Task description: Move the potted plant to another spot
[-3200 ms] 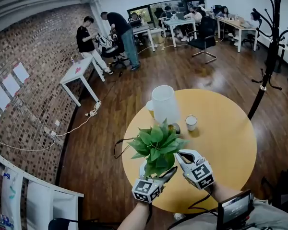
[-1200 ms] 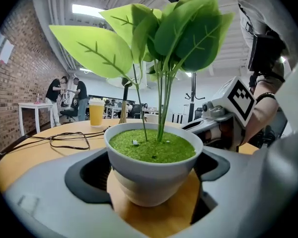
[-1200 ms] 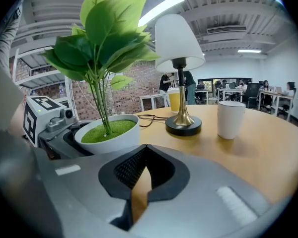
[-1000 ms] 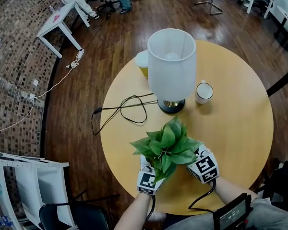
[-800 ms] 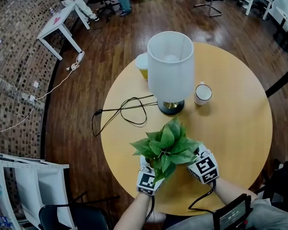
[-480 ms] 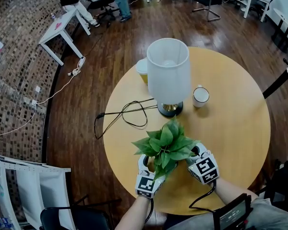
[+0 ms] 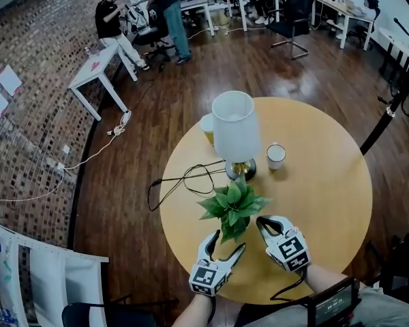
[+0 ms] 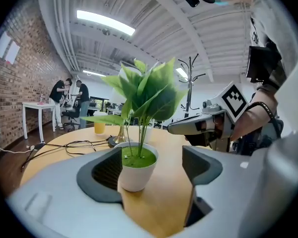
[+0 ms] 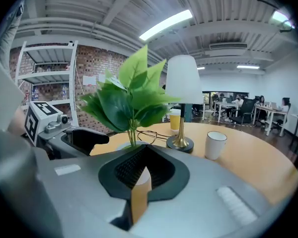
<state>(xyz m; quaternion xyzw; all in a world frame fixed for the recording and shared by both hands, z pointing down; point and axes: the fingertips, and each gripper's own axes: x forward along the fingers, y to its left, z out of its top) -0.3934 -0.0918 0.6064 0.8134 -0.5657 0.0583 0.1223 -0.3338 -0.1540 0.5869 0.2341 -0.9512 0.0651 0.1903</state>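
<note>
The main risk sits at the left fingers (image 8: 102, 170). The pot (image 8: 135, 170) stands on the worktop inside their span, so a sideways or crooked pull-away would likely catch its wall and tip or drag it. It looks light and top-heavy under that spread of leaves. These fingers have just been narrowing, yet they are released. The pot sits close against one pad, whether touching I cannot tell, and bare worktop shows between it and the other pad, so nothing is pinched. A further squeeze while backing off could snag it. The right fingers (image 9: 161, 170) are clenched tip to tip on nothing, and only a sliver of worktop shows through the hollow between their pads. The pot's rim lies just beyond their tips and leaves spread close by, so a hasty lift could brush the foliage and rock the pot. Further out, the plant (image 7: 233, 206) rests upright toward the near side of the round worktop (image 7: 327, 189), just in front of the lamp (image 7: 235, 131) base, and a forward shove would drive it into the lamp. The cord (image 7: 184, 179) loops to the plant's left, apart from it. The mug (image 7: 276, 156) stands beyond to the right, near the lamp. As I judge it, the plant is set down and only a clean, straight retreat remains.
</note>
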